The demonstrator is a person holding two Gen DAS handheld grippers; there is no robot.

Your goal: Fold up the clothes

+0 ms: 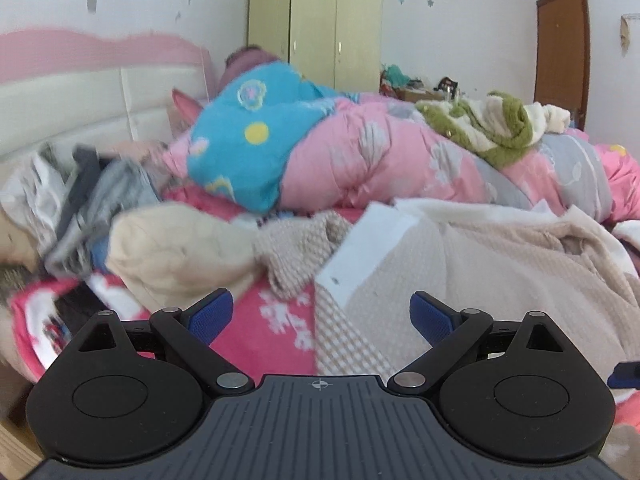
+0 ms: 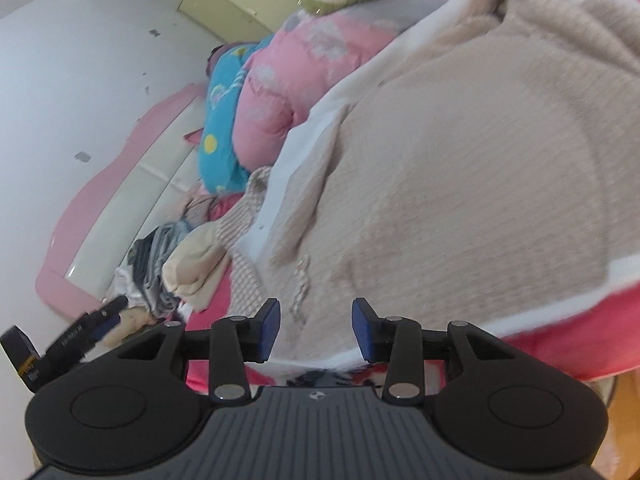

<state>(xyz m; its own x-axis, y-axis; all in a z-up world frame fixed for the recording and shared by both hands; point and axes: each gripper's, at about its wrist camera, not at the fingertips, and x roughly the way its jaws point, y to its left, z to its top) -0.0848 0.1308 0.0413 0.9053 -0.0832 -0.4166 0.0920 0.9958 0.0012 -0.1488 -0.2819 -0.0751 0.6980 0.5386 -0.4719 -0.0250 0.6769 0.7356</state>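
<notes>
A beige knit garment with white lining (image 1: 472, 264) lies spread on the bed, right of centre in the left wrist view; it fills most of the tilted right wrist view (image 2: 460, 168). My left gripper (image 1: 320, 316) is open just above the pink sheet, at the garment's near left edge, nothing between its fingers. My right gripper (image 2: 316, 328) is open over the garment's near hem, holding nothing. A beige checked cloth (image 1: 296, 252) lies crumpled beside the garment's left edge.
A pile of grey and dark clothes (image 1: 80, 204) and a cream garment (image 1: 176, 248) sit at the left. A pink quilt (image 1: 380, 160), blue pillow (image 1: 248, 136) and green fleece (image 1: 488, 128) heap behind. The other gripper (image 2: 80, 332) shows at the left of the right wrist view.
</notes>
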